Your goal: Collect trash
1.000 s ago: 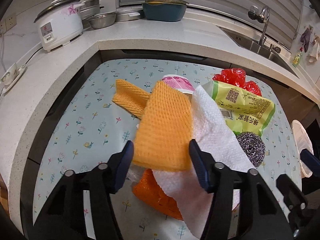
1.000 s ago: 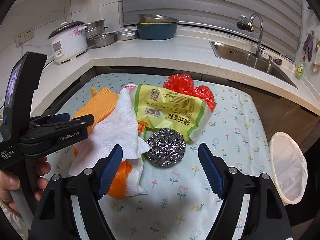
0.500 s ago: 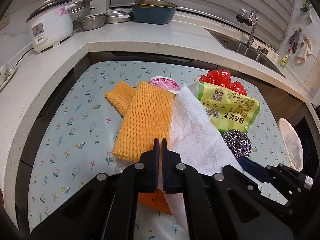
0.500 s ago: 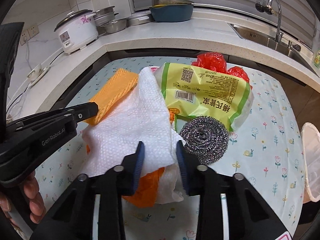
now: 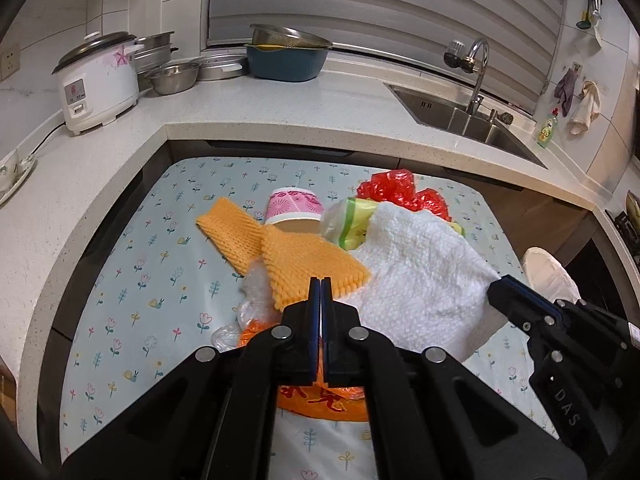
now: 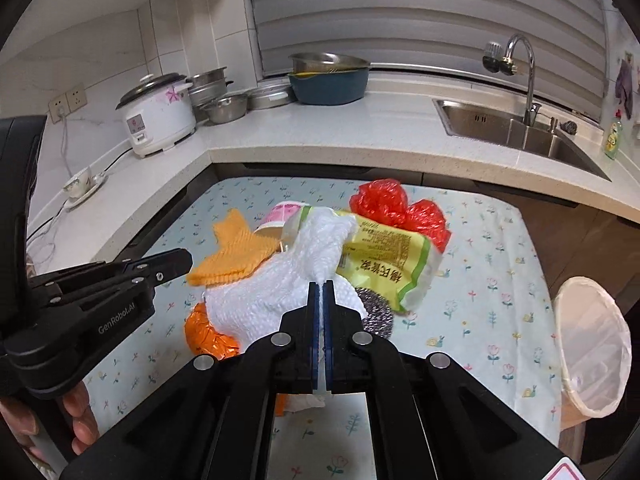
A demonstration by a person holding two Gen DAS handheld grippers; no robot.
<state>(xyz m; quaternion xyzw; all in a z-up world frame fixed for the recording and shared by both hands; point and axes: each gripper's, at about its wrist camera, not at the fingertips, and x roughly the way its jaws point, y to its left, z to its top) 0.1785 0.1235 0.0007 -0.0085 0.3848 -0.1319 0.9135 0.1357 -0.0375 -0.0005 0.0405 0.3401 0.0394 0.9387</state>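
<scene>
A pale speckled worktop (image 5: 280,108) wraps round in an L beyond the tool tips, with white tiled walls (image 6: 168,28) behind it on the left. Straight ahead hangs a grey slatted blind (image 6: 420,8), probably over a window. To the right a steel sink (image 6: 512,128) is sunk into the worktop, a curved chrome tap (image 6: 524,68) rising behind it. A double wall socket (image 6: 68,100) sits far left. Directly below the tool lies a light blue flowered tablecloth (image 5: 132,264), with dark cabinet fronts (image 6: 580,248) beyond it on the right.
</scene>
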